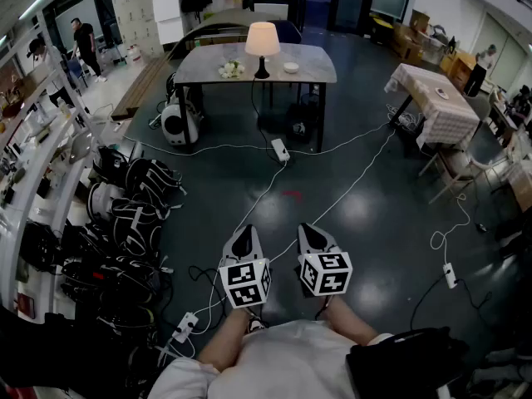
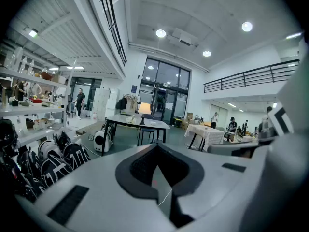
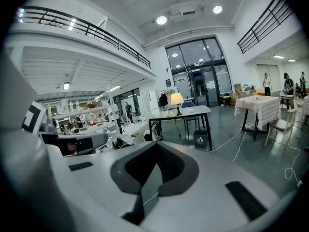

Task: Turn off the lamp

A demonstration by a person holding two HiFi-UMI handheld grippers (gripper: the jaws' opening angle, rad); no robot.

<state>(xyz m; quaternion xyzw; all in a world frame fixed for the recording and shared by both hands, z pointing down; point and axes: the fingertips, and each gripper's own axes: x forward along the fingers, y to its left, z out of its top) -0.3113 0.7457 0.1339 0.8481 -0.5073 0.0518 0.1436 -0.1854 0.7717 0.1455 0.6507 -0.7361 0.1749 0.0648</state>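
Lamp: the lamp [image 1: 262, 44] stands about midway along the desk [image 1: 316, 63], toward its near long edge, and its shade glows, so it is on
Beside the lamp: a pale bunch [image 1: 230, 71] lies toward the desk's left end and a small white bowl [image 1: 290, 67] sits just to the right of the lamp base
Cord: a dark lead drops from the lamp over the near edge toward a power strip [image 1: 280, 149] on the floor; no switch can be made out from here
Done so far: judging by the lit shade, nothing of the task itself
Left to do: cross the open floor to the desk, find the switch on the lamp or its lead, and work it
Distance: both claws are well apart from the desk, held side by side low in front of the person
Left gripper [image 1: 243, 241]: its jaws are pressed together with nothing between them, touching nothing, nose aimed roughly at the desk
Right gripper [image 1: 312, 238]: likewise closed tight and empty, just beside the left one and clear of everything
Likely next need: a closed tip may serve to press a button, though that depends on the switch type
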